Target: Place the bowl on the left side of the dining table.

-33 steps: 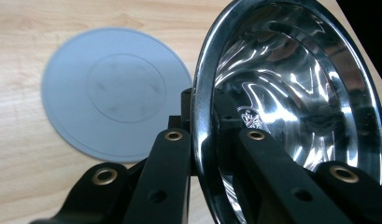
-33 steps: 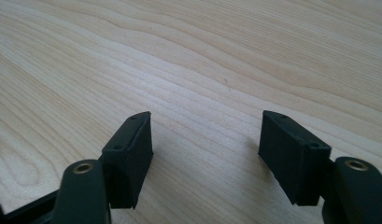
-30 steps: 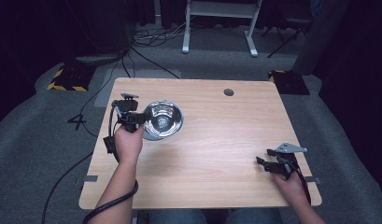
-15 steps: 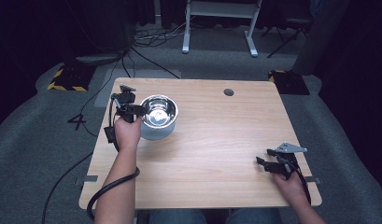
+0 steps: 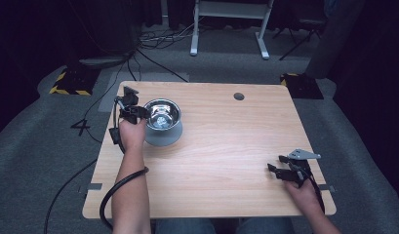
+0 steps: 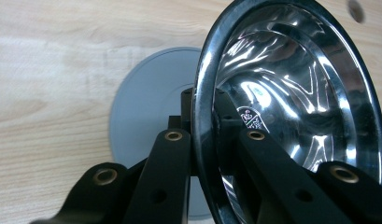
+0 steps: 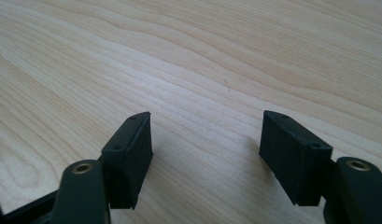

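Note:
A shiny steel bowl [image 5: 163, 114] hangs at the table's left, over a flat grey round disc [image 5: 164, 138] that lies on the wood. My left gripper [image 5: 141, 113] is shut on the bowl's near-left rim. In the left gripper view one jaw sits outside the rim and one inside the bowl [image 6: 296, 93], with my left gripper [image 6: 203, 100] clamped across it and the grey disc [image 6: 146, 107] below. I cannot tell whether bowl and disc touch. My right gripper [image 5: 276, 163] rests open near the front right corner; in its own view the right gripper [image 7: 205, 149] holds nothing above bare wood.
The wooden table [image 5: 226, 146] has a round cable hole [image 5: 239, 96] near its far edge. Cables trail from both grippers off the front edge. A white desk frame [image 5: 229, 19] and floor cables lie beyond the table.
The left hand has carried the bowl a little toward the far left of the table and lower, over the grey disc. The right hand has stayed where it was.

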